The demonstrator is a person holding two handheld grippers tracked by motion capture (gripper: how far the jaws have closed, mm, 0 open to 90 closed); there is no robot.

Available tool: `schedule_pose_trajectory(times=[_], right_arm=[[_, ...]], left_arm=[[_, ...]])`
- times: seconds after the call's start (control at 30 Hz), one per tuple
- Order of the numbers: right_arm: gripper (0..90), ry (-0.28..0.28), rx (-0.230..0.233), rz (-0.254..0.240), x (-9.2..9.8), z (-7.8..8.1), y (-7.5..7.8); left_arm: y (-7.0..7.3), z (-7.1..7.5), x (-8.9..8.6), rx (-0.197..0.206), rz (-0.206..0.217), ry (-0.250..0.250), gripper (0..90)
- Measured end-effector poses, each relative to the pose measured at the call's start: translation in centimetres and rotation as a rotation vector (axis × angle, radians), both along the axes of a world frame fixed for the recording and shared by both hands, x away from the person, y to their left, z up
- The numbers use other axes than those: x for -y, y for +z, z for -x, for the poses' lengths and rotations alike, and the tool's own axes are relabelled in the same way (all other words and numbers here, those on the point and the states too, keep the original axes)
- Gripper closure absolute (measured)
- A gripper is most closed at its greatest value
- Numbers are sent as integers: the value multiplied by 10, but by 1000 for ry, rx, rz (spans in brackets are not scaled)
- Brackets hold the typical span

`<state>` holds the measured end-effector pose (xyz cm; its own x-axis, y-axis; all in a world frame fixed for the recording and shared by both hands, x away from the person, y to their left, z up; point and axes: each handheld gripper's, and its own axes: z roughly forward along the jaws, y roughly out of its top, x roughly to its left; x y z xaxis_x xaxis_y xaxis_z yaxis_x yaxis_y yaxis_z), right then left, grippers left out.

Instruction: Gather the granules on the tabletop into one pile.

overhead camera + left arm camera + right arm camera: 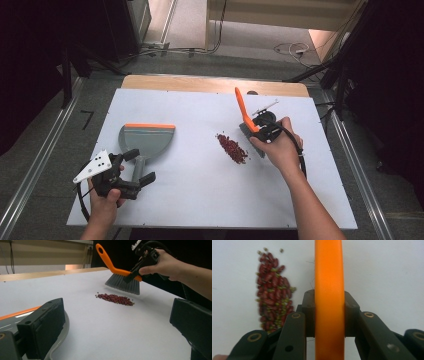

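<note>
The brush [120, 277] has an orange handle bent upward with a hole at its tip, and grey bristles fanned beneath; the right gripper [263, 131] clamps that handle between its jaws, holding the bristles just above the white table [200, 200], right of a narrow heap of red beans [232, 148] flecked with green ones; the grey dustpan [145, 140] with an orange lip lies well left; the left gripper [134, 170], jaws apart, straddles its handle.

A white table top [200, 200] on a wooden board stands on grey floor [45, 150] between dark surroundings, cables [290, 49] behind.
</note>
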<state>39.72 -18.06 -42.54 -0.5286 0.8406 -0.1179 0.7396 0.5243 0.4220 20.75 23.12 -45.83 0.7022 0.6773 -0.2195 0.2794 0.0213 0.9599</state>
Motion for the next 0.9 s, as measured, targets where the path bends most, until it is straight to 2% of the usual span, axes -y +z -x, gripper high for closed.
schedule_pose_trajectory(times=[0.1,0.13,0.2,0.33,0.5,0.6,0.77,0.83,0.9], right_arm=[[681,14,10,55,-10,3,-10],[681,27,22,48,-13,5,-12],[681,38,37,72,-22,10,-13],[681,63,43,81,-35,17,-14],[681,99,39,78,-43,21,-13],[681,100,19,48,-42,20,-10],[681,98,34,32,-40,15,-1],[681,119,51,46,-41,11,1],[680,195,76,67,-46,6,2]], left_arm=[[0,0,0,-1,1,0,10],[0,0,0,-2,1,0,10],[0,0,0,-3,2,0,10],[0,0,0,1,1,0,10],[0,1,-1,3,5,2,10],[1,1,-1,3,4,2,10],[0,0,-2,1,5,2,10],[0,0,-1,1,3,2,10],[0,0,0,1,1,0,10]])
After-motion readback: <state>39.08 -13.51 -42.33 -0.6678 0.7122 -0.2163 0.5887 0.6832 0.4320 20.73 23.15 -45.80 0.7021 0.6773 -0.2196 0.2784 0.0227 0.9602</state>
